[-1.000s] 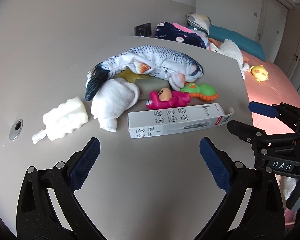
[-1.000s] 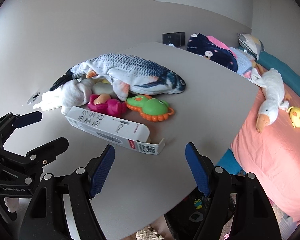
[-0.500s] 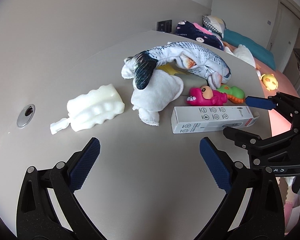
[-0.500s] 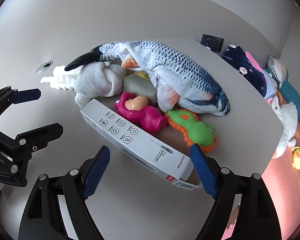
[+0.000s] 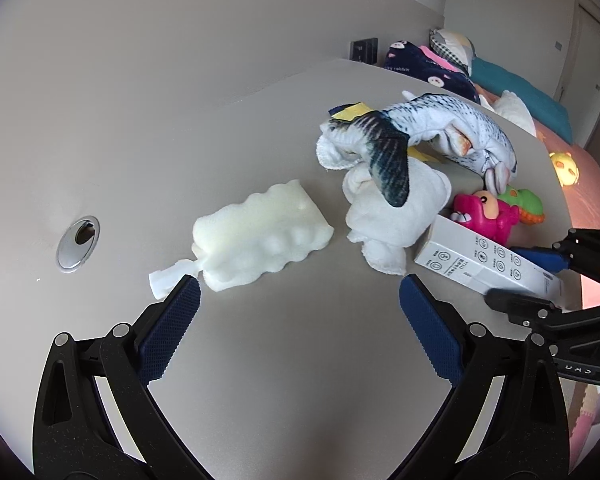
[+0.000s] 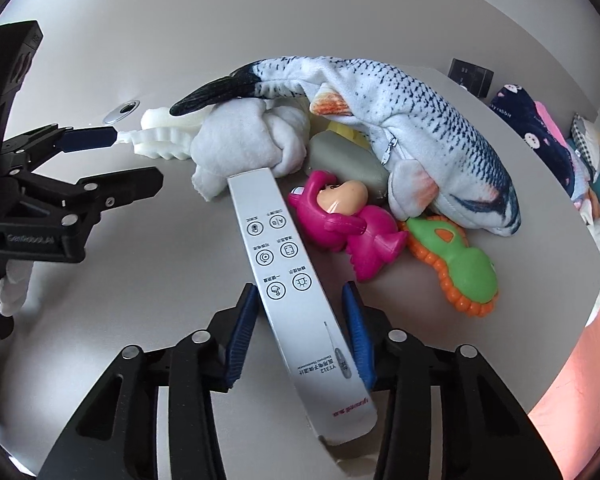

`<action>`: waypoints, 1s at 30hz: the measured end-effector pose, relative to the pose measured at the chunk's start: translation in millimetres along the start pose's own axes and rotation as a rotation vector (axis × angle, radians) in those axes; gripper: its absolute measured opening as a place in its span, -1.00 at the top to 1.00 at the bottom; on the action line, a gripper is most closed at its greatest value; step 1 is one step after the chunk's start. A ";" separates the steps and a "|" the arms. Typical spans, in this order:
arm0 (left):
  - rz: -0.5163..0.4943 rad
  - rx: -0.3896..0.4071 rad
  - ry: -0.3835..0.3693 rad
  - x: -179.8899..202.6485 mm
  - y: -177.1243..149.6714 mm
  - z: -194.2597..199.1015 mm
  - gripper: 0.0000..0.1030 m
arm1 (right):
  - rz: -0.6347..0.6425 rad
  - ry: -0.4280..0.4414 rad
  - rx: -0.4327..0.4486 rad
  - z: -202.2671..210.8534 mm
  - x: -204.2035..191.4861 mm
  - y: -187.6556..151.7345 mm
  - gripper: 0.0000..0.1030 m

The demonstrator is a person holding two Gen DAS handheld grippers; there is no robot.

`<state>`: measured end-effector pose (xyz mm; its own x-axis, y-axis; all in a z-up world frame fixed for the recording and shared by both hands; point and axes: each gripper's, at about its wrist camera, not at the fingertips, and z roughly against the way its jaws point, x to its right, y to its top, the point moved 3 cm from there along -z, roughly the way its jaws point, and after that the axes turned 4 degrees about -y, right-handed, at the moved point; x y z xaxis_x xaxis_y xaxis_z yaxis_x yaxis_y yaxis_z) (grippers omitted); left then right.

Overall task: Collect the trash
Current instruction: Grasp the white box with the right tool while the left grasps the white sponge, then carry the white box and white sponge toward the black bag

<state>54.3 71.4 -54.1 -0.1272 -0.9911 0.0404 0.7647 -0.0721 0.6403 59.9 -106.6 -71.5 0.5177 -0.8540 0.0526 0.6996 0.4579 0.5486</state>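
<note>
A long white thermometer box (image 6: 296, 292) lies on the grey table (image 6: 148, 280); it also shows in the left wrist view (image 5: 484, 264). My right gripper (image 6: 300, 332) has its blue pads on both sides of the box, closed against it. A white foam packing piece (image 5: 260, 240) lies just ahead of my left gripper (image 5: 300, 332), which is open and empty; the foam shows in the right wrist view (image 6: 160, 136) too.
A plush fish (image 6: 380, 104), a white cloth bundle (image 5: 396, 216), a pink toy (image 6: 348, 224) and a green toy (image 6: 464, 268) lie in a pile. A metal grommet (image 5: 78, 242) sits at the left. A bed (image 5: 588, 184) borders the table's right edge.
My right gripper moved forward and closed around the box. My left gripper swung left and came closer to the foam piece.
</note>
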 end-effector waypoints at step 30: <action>-0.066 -0.059 0.033 -7.1 3.6 -25.4 0.13 | -0.265 0.041 0.009 7.6 5.1 -4.9 0.32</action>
<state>74.0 75.3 -71.6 -0.1582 -0.9871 -0.0265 0.7912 -0.1428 0.5946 55.4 -115.1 -67.6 0.3370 -0.9328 -0.1277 0.8091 0.2176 0.5460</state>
